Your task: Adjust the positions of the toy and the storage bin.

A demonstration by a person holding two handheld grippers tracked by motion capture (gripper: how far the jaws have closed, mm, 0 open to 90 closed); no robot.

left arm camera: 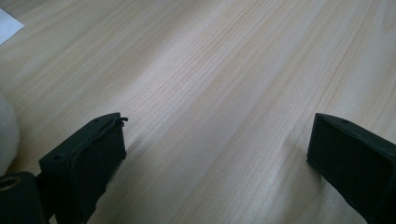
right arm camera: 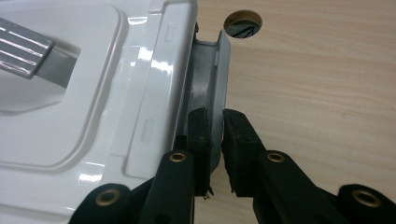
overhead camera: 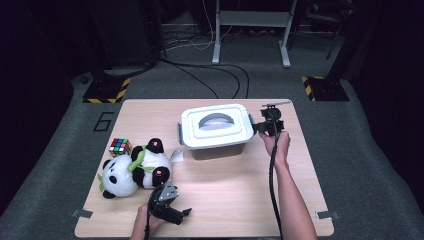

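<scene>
The box latch (right arm camera: 212, 88) is pinched between the right gripper (right arm camera: 215, 128) fingers; left gripper (left arm camera: 219, 149) gapes empty beside the panda (overhead camera: 131, 170).

A white box (overhead camera: 216, 131) with grey handle and latch (right arm camera: 211, 88), a black-and-white panda (overhead camera: 132, 170), a multicoloured cube (overhead camera: 120, 147).

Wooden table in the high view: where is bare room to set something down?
The wooden table is bare across the near middle, between the left gripper and the person's right forearm, and along the far left edge behind the colourful puzzle cube. It is crowded around the black-and-white plush pandas and the white lidded plastic box.
</scene>
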